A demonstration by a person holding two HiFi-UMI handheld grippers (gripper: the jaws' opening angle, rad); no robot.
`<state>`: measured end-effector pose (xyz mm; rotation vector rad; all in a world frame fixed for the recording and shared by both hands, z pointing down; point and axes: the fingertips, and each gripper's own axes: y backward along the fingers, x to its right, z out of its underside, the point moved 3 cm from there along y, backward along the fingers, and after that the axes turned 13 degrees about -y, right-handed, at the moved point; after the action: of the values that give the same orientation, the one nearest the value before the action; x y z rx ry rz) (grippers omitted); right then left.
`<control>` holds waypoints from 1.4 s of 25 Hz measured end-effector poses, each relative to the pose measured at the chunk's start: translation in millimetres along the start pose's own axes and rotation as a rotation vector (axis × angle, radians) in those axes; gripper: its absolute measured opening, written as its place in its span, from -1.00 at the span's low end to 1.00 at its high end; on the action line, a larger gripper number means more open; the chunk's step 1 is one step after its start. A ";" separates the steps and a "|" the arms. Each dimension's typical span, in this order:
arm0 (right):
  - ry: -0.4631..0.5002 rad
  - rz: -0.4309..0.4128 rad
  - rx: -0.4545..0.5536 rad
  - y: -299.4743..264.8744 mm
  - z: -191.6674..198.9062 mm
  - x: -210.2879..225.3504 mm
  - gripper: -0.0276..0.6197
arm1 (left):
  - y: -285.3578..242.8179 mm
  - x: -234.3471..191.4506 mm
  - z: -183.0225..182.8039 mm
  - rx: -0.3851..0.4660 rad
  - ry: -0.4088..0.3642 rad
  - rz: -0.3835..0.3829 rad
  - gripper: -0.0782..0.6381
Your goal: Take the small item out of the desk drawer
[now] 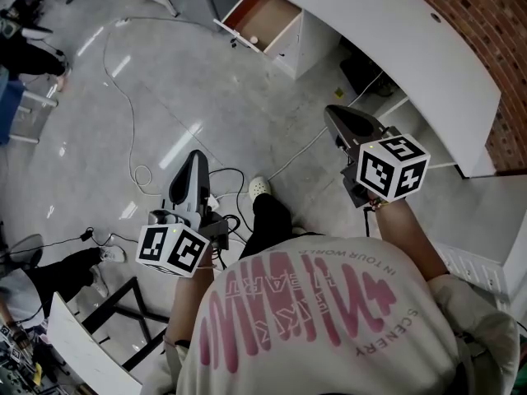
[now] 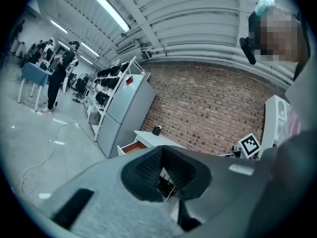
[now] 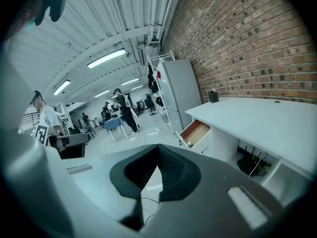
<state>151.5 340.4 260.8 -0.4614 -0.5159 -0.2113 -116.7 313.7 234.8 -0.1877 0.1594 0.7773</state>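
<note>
The desk drawer (image 1: pixel 265 16) stands pulled open at the left end of the white desk (image 1: pixel 412 52), far ahead of both grippers. A small white item (image 1: pixel 254 39) lies at the drawer's near corner; it also shows as a pale dot (image 3: pixel 189 143) in the right gripper view. My left gripper (image 1: pixel 196 159) is held low over the floor, shut and empty. My right gripper (image 1: pixel 334 115) is raised closer to the desk, shut with nothing in it. The left gripper view shows the drawer (image 2: pixel 132 147) small beyond its shut jaws.
Cables (image 1: pixel 132 138) trail across the shiny grey floor between me and the desk. A grey fridge (image 3: pixel 177 90) stands beyond the drawer, with a brick wall (image 1: pixel 486 23) behind the desk. A black cup (image 3: pixel 213 96) sits on the desktop. People stand far off (image 2: pixel 58 76).
</note>
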 end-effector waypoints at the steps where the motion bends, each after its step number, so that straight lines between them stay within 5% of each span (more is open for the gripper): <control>1: 0.001 0.001 -0.002 -9.7 -4.6 -2.5 -0.88 | -6.9 -9.0 -4.2 0.002 0.002 0.004 -0.77; 17: 0.049 0.010 0.083 -148.3 -109.7 -37.6 -0.88 | -117.9 -122.7 -89.5 0.074 -0.065 0.123 -0.77; 35: 0.038 0.047 0.065 -197.3 -115.6 -42.9 -0.88 | -145.7 -170.7 -89.6 0.058 -0.027 0.150 -0.77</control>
<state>103.5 116.0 222.5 -0.4050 -0.4732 -0.1575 -139.9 75.7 199.7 -0.1106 0.1713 0.9226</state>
